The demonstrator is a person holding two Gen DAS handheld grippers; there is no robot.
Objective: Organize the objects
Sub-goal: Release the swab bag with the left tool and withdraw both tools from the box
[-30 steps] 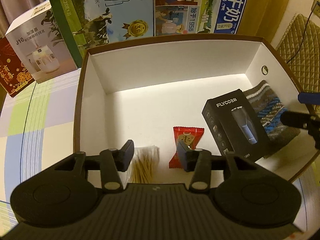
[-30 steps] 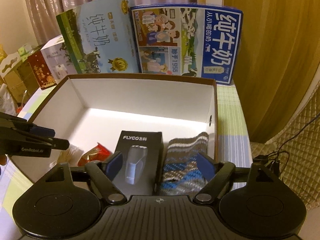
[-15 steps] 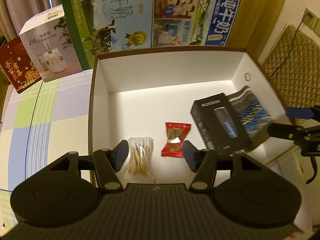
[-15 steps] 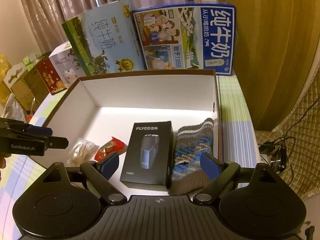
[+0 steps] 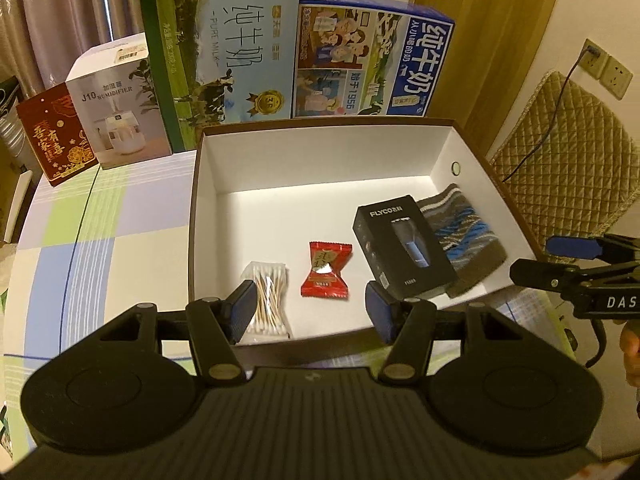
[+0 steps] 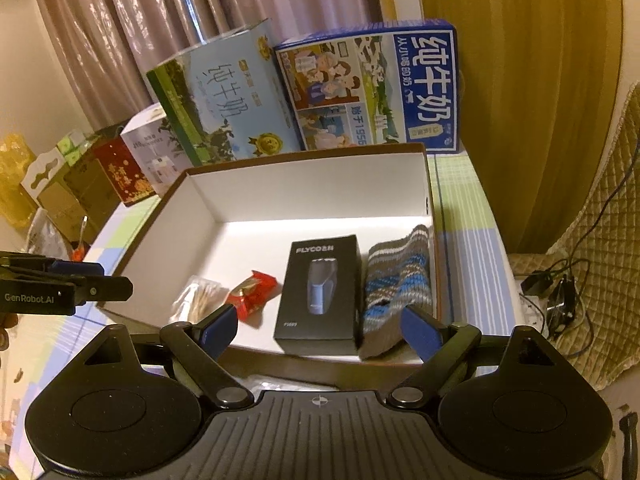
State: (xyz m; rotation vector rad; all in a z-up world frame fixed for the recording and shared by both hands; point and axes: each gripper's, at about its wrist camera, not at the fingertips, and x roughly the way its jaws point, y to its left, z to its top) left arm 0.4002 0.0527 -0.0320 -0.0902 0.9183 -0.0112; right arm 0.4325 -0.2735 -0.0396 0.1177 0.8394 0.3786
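**Clerk:** Left wrist view is showing one open cardboard box, white inside, sitting on the checked tablecloth. Four items are lying along its near edge, one of each.

**Checker:** List them, left corner to right corner.

**Clerk:** One bag of cotton swabs, near the near-left corner. One red candy just beside it, apart. One black shaver box, then one striped knitted cloth against the right wall, the two touching.

**Checker:** Handling notes?

**Clerk:** I am judging the swab bag light and slippery film, best pinched across its middle. The candy is looking small and crinkly; take it by the body, not the twisted ends. The shaver box is looking stiff and smooth, so grip across the narrow sides. The cloth is soft and will sag; pinch a fold at its near end.

**Checker:** Grippers?

**Clerk:** Two. The left gripper is hovering over the near edge, jaws spread wide, grasping nothing. The right gripper is hovering likewise, jaws released, empty.

**Checker:** Behind the box?

**Clerk:** Two milk cartons, one humidifier box, one red packet, standing along the tablecloth's far edge.
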